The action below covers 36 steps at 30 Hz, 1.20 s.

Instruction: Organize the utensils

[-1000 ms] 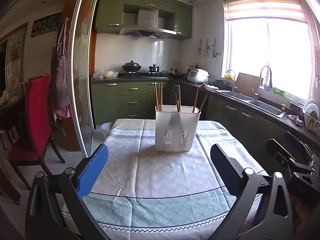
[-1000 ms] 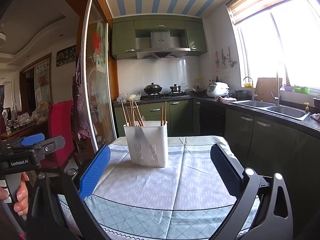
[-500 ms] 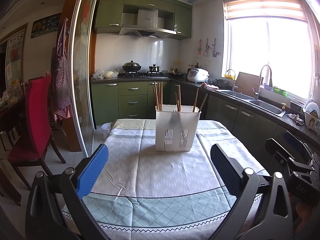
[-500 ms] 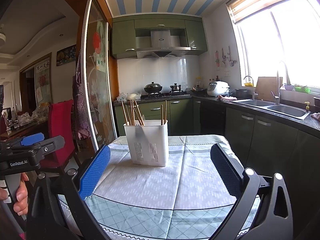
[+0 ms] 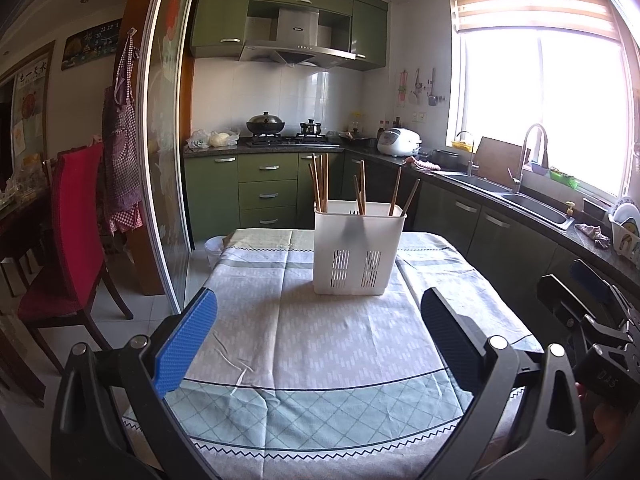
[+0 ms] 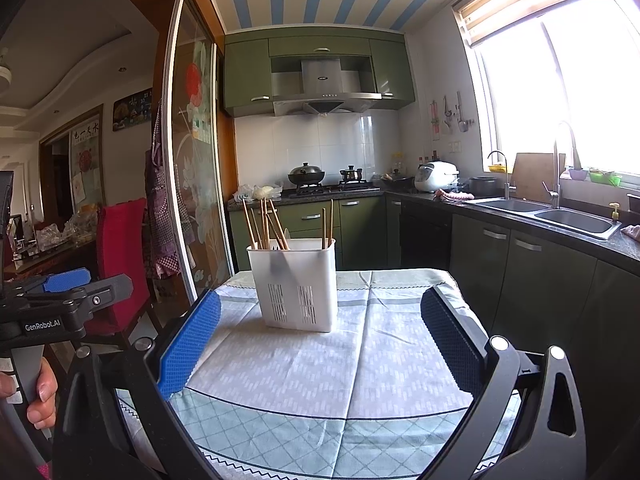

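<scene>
Standing upright toward the far end of the table (image 5: 336,344) is a white utensil holder (image 5: 358,254), its front wall slotted near the base; wooden chopsticks (image 5: 320,182) rise from it, some bunched at its left side, others leaning toward the right; a grey shadow of something inside shows through the translucent wall, though what it is cannot be told. A patterned tablecloth (image 6: 340,364) covers the table, pale lilac in the middle and green-checked along the near edge, with a few creases. The left gripper (image 5: 320,344) hovers over the near edge, its blue-padded fingers (image 5: 186,344) spread wide apart with nothing between them; the right gripper (image 6: 320,344) is likewise spread wide and empty, aimed at the holder from a little to the right; neither touches the holder, which sits well beyond both. In the right wrist view a hand (image 6: 38,394) grips the handle of the left gripper at the lower left. A red chair (image 5: 68,232) stands left of the table; a sink (image 6: 568,218) lies along the counter at the right.
</scene>
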{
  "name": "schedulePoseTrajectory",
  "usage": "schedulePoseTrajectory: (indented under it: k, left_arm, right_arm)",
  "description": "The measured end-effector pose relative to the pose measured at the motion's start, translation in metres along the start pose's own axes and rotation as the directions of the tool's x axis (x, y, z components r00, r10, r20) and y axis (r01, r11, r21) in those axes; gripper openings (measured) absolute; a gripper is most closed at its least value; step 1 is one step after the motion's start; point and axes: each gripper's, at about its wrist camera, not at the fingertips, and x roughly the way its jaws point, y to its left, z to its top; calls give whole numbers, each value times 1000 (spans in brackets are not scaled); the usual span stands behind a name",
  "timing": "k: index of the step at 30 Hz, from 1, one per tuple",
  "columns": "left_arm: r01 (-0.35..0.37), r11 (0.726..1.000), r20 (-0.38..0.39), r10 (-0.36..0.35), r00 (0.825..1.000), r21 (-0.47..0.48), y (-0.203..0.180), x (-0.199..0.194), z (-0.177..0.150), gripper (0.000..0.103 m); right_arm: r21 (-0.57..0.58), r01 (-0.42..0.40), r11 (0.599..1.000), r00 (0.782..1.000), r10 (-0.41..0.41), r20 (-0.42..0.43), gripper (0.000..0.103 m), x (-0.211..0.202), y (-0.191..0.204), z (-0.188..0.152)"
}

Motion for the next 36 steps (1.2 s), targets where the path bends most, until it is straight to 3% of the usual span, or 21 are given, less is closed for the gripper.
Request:
schedulePoseTrajectory:
  k: [10,36]
  left_arm:
    - [-22,999,24,21,999,31,-1,-4,-1,97]
    - [18,1000,-50,-18,999,0,7,9,0,97]
  right_arm:
    - [-2,0,1000,1000,0,-6,98,2,1,-2]
    - [1,-2,1000,1000,2,-25,98,9,0,-9]
